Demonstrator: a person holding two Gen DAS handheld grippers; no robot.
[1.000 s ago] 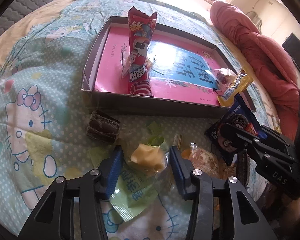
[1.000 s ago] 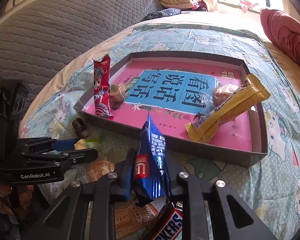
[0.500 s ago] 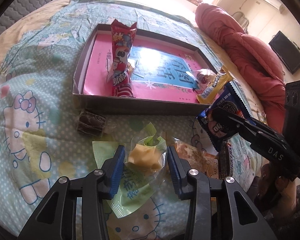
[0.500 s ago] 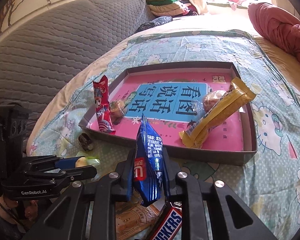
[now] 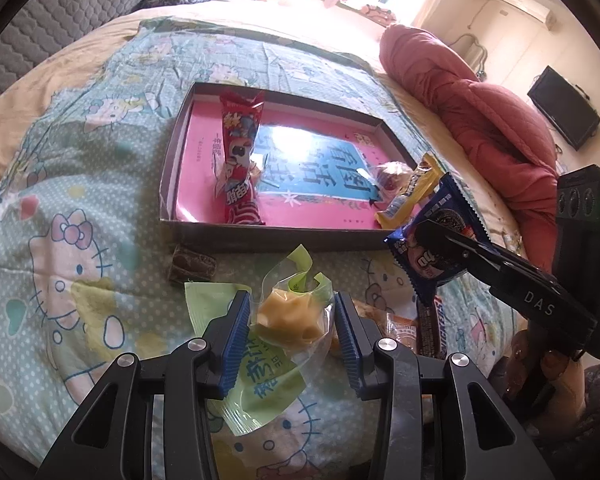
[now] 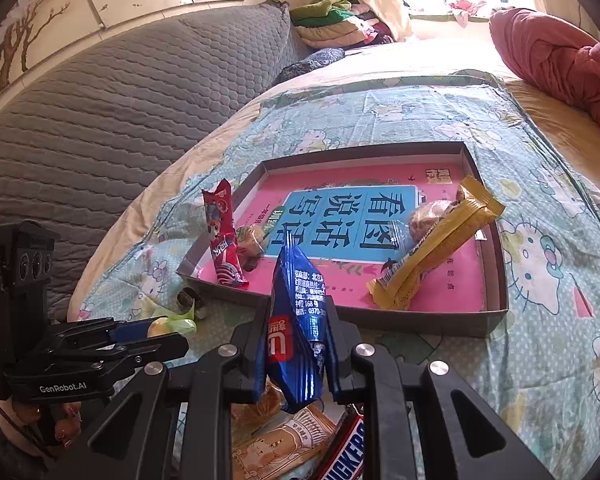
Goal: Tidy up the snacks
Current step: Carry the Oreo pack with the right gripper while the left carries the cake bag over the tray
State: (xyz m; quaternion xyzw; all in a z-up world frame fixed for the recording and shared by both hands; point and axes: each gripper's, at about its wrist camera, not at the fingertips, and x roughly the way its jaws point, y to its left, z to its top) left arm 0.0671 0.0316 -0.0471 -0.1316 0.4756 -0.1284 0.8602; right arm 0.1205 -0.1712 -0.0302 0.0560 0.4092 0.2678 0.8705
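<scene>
Snacks lie partly in a shallow box (image 5: 168, 184) on the bed and partly loose on the sheet (image 5: 80, 240) in front of it. We see both views from cameras on our two handheld tongs.

Inside the box, on its pink and blue printed floor, are a red packet (image 5: 240, 160) leaning near the left wall, a small wrapped bun (image 6: 250, 240) beside it, a yellow bar (image 6: 432, 244) propped against the right side, and a clear-wrapped pastry (image 6: 424, 216) touching that bar.

Our left gripper (image 5: 288, 328) is closed on a yellow cake (image 5: 286, 318) in clear wrap with a green twist, held above the sheet just short of the box. Our right gripper (image 6: 296, 344) is clamped on a blue cookie pack (image 6: 296, 320), held upright, also in front of the box's near wall.

Still loose on the sheet: a dark chocolate piece (image 5: 192, 266) just outside the near wall, a green packet (image 5: 260, 380) beneath the left gripper, a tan biscuit bag (image 6: 276, 444) and a Snickers bar (image 6: 344, 456) under the right gripper.

We judge the job about half done: four snacks are boxed, two are in our grip awaiting placement, and at least four remain to collect.
</scene>
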